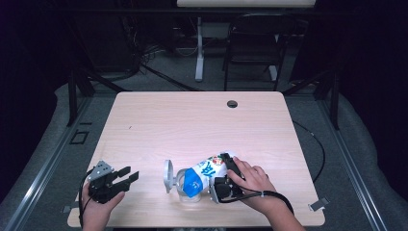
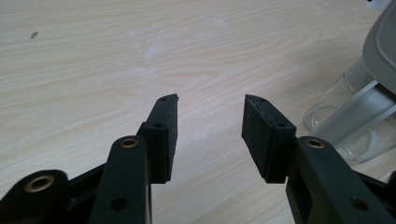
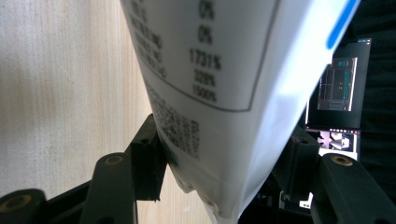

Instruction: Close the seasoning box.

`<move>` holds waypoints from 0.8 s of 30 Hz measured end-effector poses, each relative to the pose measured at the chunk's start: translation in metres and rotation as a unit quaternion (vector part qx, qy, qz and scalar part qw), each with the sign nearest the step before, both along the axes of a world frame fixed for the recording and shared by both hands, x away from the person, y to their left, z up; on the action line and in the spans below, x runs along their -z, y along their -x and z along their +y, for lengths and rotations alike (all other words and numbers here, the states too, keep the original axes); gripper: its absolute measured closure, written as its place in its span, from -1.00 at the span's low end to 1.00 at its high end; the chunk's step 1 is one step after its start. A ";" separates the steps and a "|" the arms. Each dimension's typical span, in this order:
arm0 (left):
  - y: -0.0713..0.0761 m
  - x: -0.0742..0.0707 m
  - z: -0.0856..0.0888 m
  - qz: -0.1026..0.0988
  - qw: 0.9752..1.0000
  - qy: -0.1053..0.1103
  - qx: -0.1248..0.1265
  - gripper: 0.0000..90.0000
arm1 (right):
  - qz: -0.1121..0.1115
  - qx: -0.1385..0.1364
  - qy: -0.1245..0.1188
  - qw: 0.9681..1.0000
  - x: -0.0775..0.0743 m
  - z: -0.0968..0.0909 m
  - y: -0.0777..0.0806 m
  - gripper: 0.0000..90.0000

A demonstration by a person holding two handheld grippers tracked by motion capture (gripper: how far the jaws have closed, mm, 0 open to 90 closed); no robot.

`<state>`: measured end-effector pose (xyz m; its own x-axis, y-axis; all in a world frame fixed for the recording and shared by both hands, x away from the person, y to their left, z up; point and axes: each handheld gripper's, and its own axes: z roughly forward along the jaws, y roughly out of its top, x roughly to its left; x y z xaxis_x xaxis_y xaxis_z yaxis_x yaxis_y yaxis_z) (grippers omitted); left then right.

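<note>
— While tipped over the clear pitcher (image 1: 186, 188) at lower centre of the high view, where does the printed pouch (image 1: 208, 169) point?
— Slants from upper right down to lower left, mouth at the pitcher's opening; clamped at its upper end by the right hand-held gripper (image 1: 225, 182).
— And the left hand-held gripper (image 1: 126, 177)?
— Sits at lower left, jaws apart and empty, well left of the pitcher; farther off than the right.

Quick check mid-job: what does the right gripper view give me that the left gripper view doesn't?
Right gripper view alone: the right hand-held gripper clamped on a white pouch, its printed label close up, and a lit screen behind. Left gripper view alone: the left hand-held gripper open on nothing, and a clear jar with a grey lid at the right edge. Both: the wooden table.
</note>
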<state>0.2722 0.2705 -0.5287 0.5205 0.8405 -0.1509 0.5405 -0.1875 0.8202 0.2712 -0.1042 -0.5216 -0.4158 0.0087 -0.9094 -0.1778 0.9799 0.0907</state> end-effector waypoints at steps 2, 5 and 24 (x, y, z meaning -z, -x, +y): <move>0.000 0.000 0.000 -0.001 1.000 0.001 0.000 0.25 | -0.001 -0.001 0.002 1.000 0.000 0.000 0.000 -0.02; 0.000 0.000 0.000 -0.001 1.000 0.001 0.000 0.25 | -0.002 0.001 0.009 1.000 -0.001 0.000 0.000 -0.02; 0.000 0.001 0.000 0.001 1.000 0.000 -0.001 0.25 | -0.010 -0.005 0.025 1.000 -0.004 0.001 0.000 -0.02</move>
<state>0.2726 0.2706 -0.5300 0.5178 0.8418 -0.1524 0.5429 -0.1857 0.8190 0.2715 -0.1037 -0.5177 -0.3976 -0.0416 -0.9166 -0.1882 0.9814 0.0371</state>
